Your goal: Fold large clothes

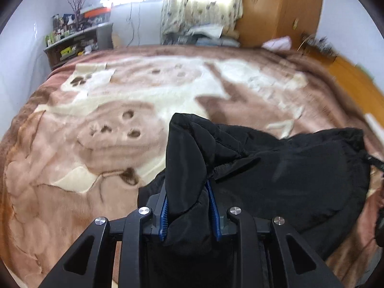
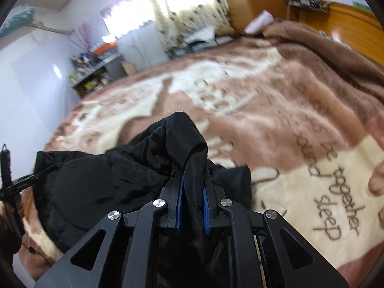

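A black padded jacket (image 1: 300, 175) lies bunched on the near part of a bed covered by a brown and cream blanket (image 1: 120, 110). My left gripper (image 1: 188, 187) is shut on a thick fold of the black jacket, which stands up between its blue pads (image 1: 164, 216). In the right wrist view the same jacket (image 2: 100, 182) spreads to the left, and my right gripper (image 2: 193, 182) is shut on a thinner fold of it that rises above the fingertips. The other gripper's dark frame (image 2: 9, 182) shows at that view's left edge.
The blanket (image 2: 276, 110) stretches far ahead with printed writing (image 2: 336, 199) at the right. A cluttered shelf (image 1: 72, 40) stands at the far left, curtains (image 1: 201, 2) and a wooden wardrobe (image 1: 280, 7) behind the bed. A pink cloth (image 1: 276, 43) lies at the far edge.
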### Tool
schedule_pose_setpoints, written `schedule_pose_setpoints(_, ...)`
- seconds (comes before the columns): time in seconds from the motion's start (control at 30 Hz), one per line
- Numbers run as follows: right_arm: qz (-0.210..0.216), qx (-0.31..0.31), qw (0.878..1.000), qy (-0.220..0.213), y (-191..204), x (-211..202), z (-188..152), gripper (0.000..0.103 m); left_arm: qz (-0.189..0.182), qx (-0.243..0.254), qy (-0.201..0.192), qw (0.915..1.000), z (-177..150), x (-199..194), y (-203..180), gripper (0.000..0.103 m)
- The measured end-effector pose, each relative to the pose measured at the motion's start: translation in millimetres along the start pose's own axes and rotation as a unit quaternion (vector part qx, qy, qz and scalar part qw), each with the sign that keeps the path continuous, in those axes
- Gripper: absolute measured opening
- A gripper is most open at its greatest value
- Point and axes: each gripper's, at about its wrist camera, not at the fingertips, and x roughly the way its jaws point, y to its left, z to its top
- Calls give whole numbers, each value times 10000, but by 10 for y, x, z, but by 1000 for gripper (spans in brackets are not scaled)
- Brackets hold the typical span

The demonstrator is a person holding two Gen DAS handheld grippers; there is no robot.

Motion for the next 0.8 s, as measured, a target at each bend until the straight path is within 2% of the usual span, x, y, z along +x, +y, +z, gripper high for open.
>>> schedule_pose_setpoints(0.13, -278, -8, 9990, 350, -4, 287, -55, 15, 124, -37, 242, 9996, -85, 260, 6, 35)
schedule_pose_setpoints(0.37, -636, -438, 9924, 954, 61, 598, -108, 18, 78, -95, 506, 9986, -151, 477, 78, 40)
schedule_pose_setpoints(0.5, -955, -869, 9853, 1118, 154, 748, -185, 19, 130, 26, 658, 9977, -178, 629, 51, 42)
schedule_pose_setpoints(0.63, -1178, -1170, 9774, 1309, 203, 890, -260, 19, -76, -409, 912, 9950, -209, 820, 151, 43)
schedule_pose_setpoints(0.73, -1175, -1094, 9765, 1438, 193, 930, -239, 20, 192, -28, 936, 9954, -234, 874, 35, 45)
schedule_pose_setpoints(0.8, -1152, -1024, 9763, 1519, 176, 919, -197, 22, 332, -17, 964, 9948, -223, 880, -17, 46)
